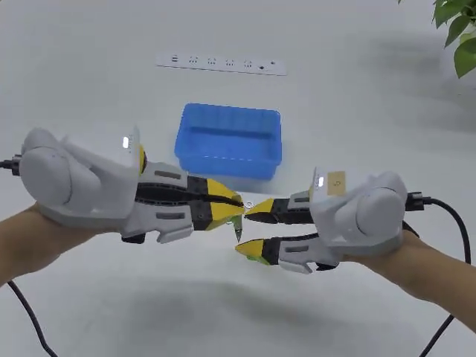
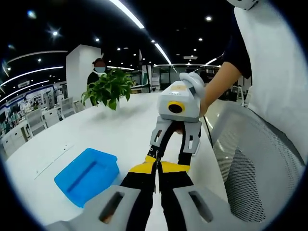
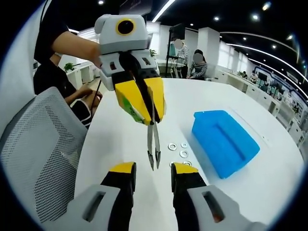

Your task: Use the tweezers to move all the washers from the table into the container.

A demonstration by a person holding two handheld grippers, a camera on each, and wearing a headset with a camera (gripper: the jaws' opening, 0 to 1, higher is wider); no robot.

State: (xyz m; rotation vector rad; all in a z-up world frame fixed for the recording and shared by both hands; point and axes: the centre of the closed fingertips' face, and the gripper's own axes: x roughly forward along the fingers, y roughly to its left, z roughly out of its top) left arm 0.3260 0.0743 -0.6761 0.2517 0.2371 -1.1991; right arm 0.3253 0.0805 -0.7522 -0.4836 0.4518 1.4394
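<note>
- The left gripper [image 1: 232, 208] is seen on the near side of the blue container [image 1: 229, 141]. Its yellow-tipped jaws are pressed shut on a pair of tweezers [image 3: 150, 151], whose points hang downward.
- The right gripper [image 1: 251, 229] is held facing it, also in front of the container, with its jaws spread apart and nothing between them.
- A few small washers [image 3: 183, 154] lie on the white table [image 1: 357, 111], between the tweezers' points and the container's near wall. One is partly hidden behind a jaw of the right gripper.
- Whether the tweezers' points touch the table cannot be told.
- A white power strip [image 1: 221, 64] lies flat beyond the container's far wall.
- A leafy green plant [image 1: 457, 33] stands well off to the container's right, at the far side.
- A mesh chair back [image 3: 43, 144] is seen at the table's edge, well away from the container.
</note>
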